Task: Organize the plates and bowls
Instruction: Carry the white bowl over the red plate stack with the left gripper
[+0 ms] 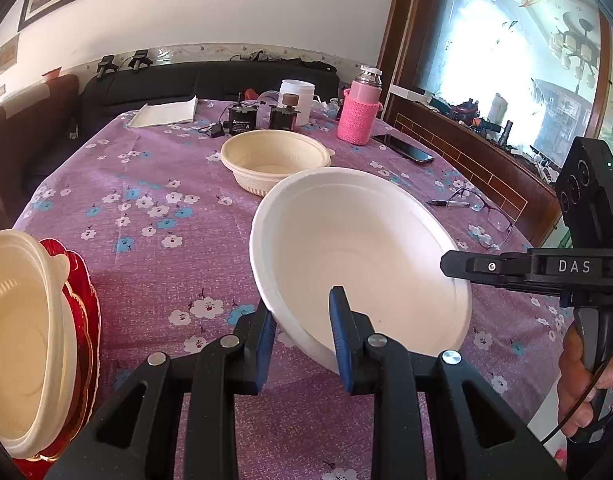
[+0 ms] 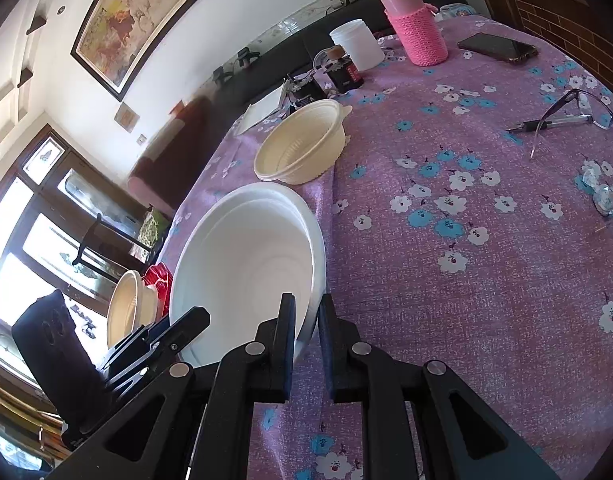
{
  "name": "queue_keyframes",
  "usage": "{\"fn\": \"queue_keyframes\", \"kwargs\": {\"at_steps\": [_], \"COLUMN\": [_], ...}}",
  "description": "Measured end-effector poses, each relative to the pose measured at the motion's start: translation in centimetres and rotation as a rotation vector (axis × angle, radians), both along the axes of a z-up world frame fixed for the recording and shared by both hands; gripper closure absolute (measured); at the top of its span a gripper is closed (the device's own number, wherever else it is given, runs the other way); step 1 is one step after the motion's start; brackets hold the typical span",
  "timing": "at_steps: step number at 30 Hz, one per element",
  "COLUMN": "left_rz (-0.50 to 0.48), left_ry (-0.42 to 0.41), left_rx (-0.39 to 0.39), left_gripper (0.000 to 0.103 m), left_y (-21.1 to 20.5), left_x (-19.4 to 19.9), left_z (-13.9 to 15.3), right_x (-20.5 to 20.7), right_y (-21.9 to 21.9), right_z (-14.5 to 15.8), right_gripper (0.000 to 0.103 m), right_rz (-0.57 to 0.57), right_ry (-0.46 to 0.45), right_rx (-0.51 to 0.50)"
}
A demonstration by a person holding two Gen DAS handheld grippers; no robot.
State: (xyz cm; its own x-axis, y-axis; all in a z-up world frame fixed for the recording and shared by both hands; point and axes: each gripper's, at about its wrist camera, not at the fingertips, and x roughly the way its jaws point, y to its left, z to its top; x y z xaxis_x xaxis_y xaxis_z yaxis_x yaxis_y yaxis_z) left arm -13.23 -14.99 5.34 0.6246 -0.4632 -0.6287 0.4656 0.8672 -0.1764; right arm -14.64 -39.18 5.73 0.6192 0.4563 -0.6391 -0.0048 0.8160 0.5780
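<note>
Right claw (image 2: pixel 306 320) pinches the white bowl's (image 1: pixel 362 256) rim at the bowl's 3 o'clock side as seen from the left wrist; left claw (image 1: pixel 302 320) straddles the near rim at 6 o'clock, jaws spread, not gripping. Bowl is tilted, apparently lifted off the desk (image 1: pixel 146 168). Cream bowl (image 1: pixel 272 158) sits at 12 o'clock beyond it; another cream bowl (image 1: pixel 22 340) rests on red plates (image 1: pixel 86 300) at 9 o'clock. Recommendation: close left claw before right releases, level the bowl, then nest it squarely.
</note>
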Motion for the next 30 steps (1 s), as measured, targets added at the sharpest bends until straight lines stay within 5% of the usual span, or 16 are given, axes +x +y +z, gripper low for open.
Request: {"fn": "queue_keyframes", "kwargs": {"at_steps": [30], "left_rz": [0.158], "left_ry": [-0.101], "left_rx": [-0.093], "left_gripper": [0.074], "left_y": [8.9], "left_x": [-2.5], "left_z": [5.4], "right_x": [1.9], "right_y": [7.9], "right_z": [6.1], "right_gripper": [0.090], "right_rz": [0.163], "right_ry": [-0.111], "right_rx": [-0.029]}}
